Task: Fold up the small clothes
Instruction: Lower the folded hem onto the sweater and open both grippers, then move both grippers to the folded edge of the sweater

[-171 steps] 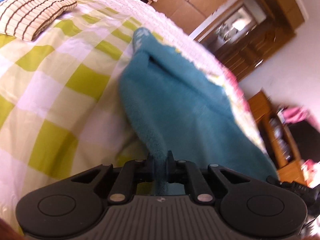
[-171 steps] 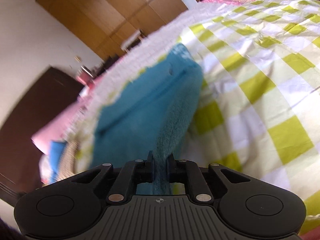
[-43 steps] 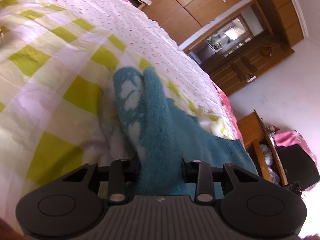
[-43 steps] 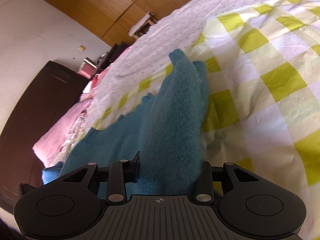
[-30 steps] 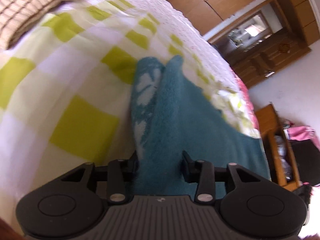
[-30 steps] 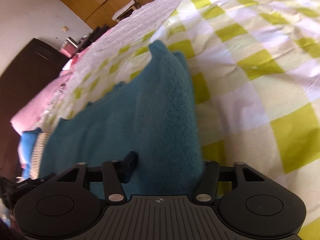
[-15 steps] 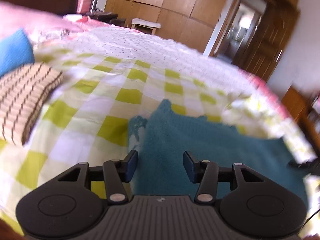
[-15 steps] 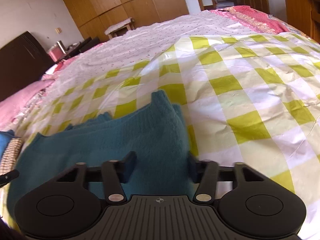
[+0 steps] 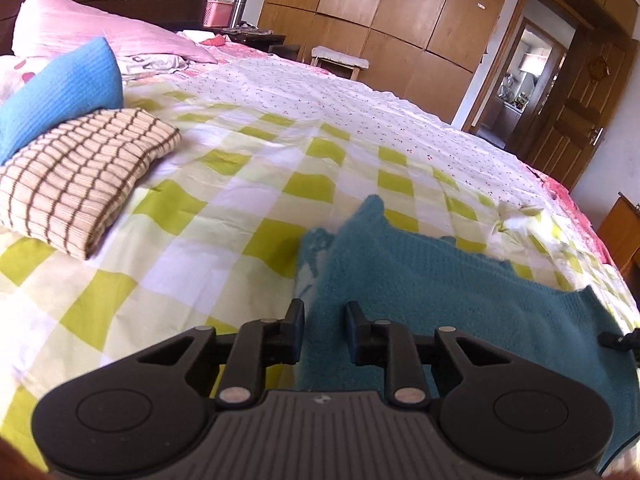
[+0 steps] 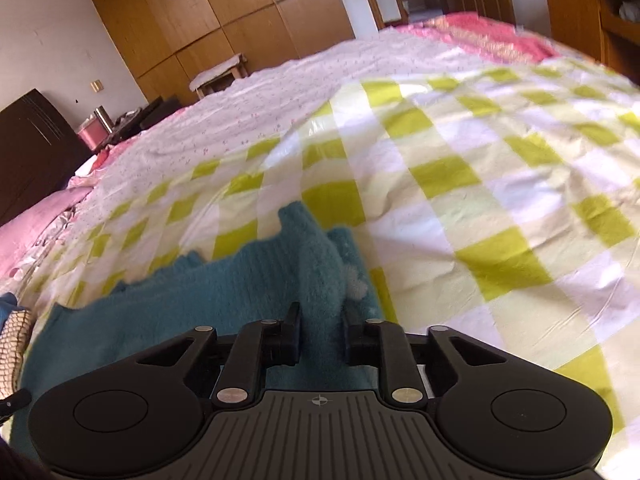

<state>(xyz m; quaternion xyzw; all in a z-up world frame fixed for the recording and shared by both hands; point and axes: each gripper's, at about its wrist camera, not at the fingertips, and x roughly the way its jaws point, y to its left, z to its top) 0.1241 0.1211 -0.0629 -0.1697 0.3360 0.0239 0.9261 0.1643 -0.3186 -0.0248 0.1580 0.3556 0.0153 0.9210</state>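
Note:
A teal knitted garment [image 9: 432, 280] lies folded flat on the yellow-green checked bedsheet [image 9: 224, 208]. My left gripper [image 9: 323, 326] is open above its left end, fingers apart and holding nothing. In the right wrist view the same garment [image 10: 192, 292] spreads to the left, with a folded ridge running away from me. My right gripper [image 10: 319, 328] is open above its right end, empty. The other gripper's tip [image 9: 618, 339] shows at the garment's far edge in the left wrist view.
A folded brown-striped cloth [image 9: 76, 176] lies on the bed at the left, with a blue pillow [image 9: 60, 88] and pink pillow [image 9: 88, 28] behind it. Wooden wardrobes [image 9: 380, 24] and a doorway [image 9: 520, 76] line the far wall. A stool [image 10: 218, 74] stands beyond the bed.
Both grippers opened and let go of the teal garment, then pulled back and rose. The garment now lies folded on the sheet.

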